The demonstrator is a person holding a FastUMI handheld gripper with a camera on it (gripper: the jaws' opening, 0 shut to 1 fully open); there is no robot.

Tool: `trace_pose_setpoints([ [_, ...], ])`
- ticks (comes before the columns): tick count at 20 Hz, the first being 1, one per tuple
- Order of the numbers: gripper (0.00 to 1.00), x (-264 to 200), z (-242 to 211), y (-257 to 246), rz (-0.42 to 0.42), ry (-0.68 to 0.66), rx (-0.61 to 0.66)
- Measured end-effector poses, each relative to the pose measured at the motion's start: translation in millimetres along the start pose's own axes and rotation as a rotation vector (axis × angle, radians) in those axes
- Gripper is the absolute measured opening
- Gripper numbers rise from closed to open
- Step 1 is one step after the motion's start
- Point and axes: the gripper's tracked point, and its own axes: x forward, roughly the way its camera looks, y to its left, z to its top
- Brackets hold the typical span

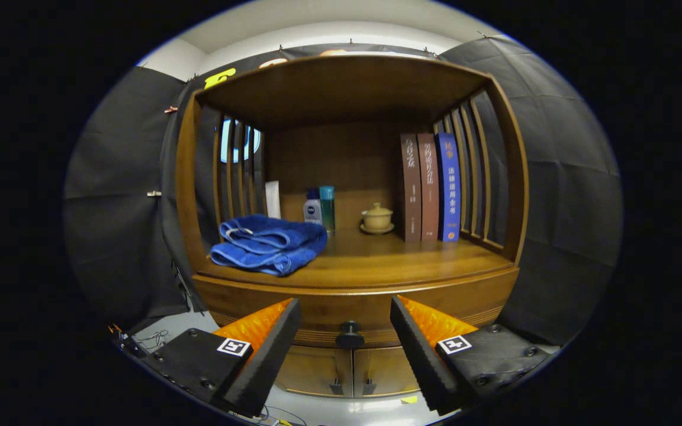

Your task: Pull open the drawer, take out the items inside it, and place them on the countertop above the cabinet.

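A wooden cabinet (495,177) stands ahead of me, with an open shelf compartment on top and a curved drawer front (341,310) below its countertop (400,260). The drawer looks closed, and its round dark knob (349,335) sits right between my fingers, a short way ahead of the tips. My gripper (346,313) is open, its two fingers spread to either side of the knob with nothing held. Whatever the drawer holds is hidden.
On the countertop lie a folded blue towel (270,242) at the left, a white tube (273,199) and two small bottles (319,207) behind it, a lidded teacup (376,218) at the centre and three upright books (430,186) at the right. Two small doors (350,370) sit under the drawer.
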Motion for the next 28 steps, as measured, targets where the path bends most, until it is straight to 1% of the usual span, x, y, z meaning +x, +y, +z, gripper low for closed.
trace_pose_setpoints([
  [3,0.99,29.9,-30.9,-1.3,0.000,0.063,0.018],
  [6,0.99,48.8,-57.6,-5.7,-0.005,0.124,0.025],
  [7,0.91,52.6,-63.7,-7.0,-0.005,0.137,0.031],
  [8,0.86,56.0,-68.9,-7.6,-0.006,0.147,0.037],
  [9,0.83,58.6,-73.0,-8.5,-0.012,0.160,0.036],
  [11,0.83,62.1,-85.3,-11.5,-0.024,0.191,0.023],
  [14,0.67,68.7,-87.9,-8.4,-0.012,0.197,0.028],
  [15,0.55,67.0,-87.1,-7.7,-0.011,0.196,0.027],
  [21,0.36,66.7,-89.2,-9.2,-0.013,0.223,0.007],
  [28,0.36,46.2,-92.3,-9.3,-0.020,0.231,0.005],
])
